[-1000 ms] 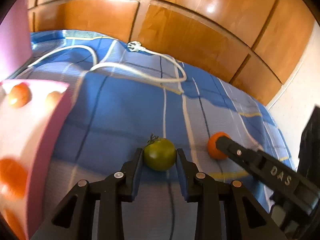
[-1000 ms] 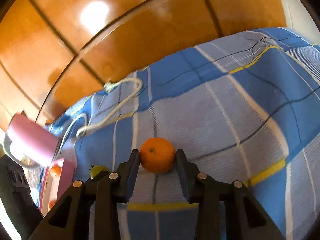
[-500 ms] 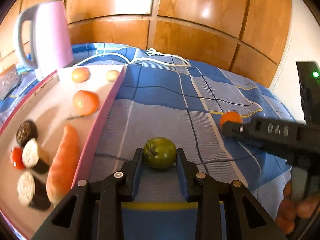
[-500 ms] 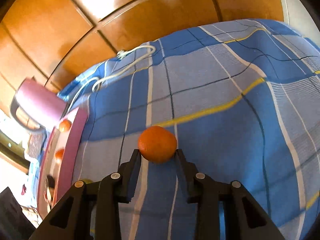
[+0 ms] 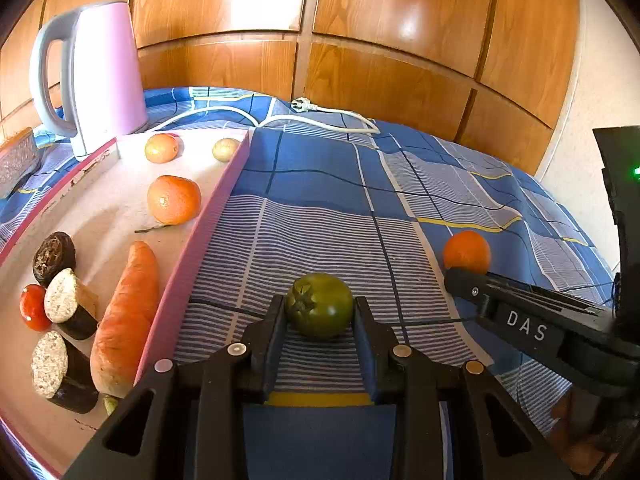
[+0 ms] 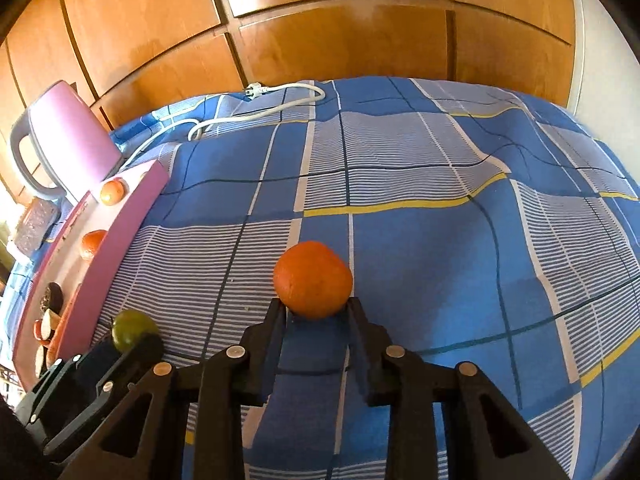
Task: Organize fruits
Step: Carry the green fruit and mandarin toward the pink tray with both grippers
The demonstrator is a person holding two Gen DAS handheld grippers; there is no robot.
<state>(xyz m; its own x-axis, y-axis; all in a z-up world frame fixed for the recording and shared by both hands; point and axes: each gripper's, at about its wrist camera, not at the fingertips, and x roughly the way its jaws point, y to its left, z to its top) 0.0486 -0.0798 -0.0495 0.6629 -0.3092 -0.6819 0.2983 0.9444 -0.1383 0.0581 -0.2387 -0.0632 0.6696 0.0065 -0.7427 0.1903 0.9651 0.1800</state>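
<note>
Both fruits are lifted, none delivered yet: left tool (image 5: 320, 312) grips the green tomato (image 5: 319, 305) just right of the pink tray (image 5: 192, 248); right tool (image 6: 316, 312) clamps the orange (image 6: 313, 278) farther right.

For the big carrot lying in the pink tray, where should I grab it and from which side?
Grip the carrot across its thick middle, coming down from above with the fingers either side of its width. It lies flat, lengthwise along the tray's right wall, with the cut dark rolls close on its left, so a side approach looks blocked. Both grippers are full now: left gripper on the green tomato, right gripper on the orange.
</note>
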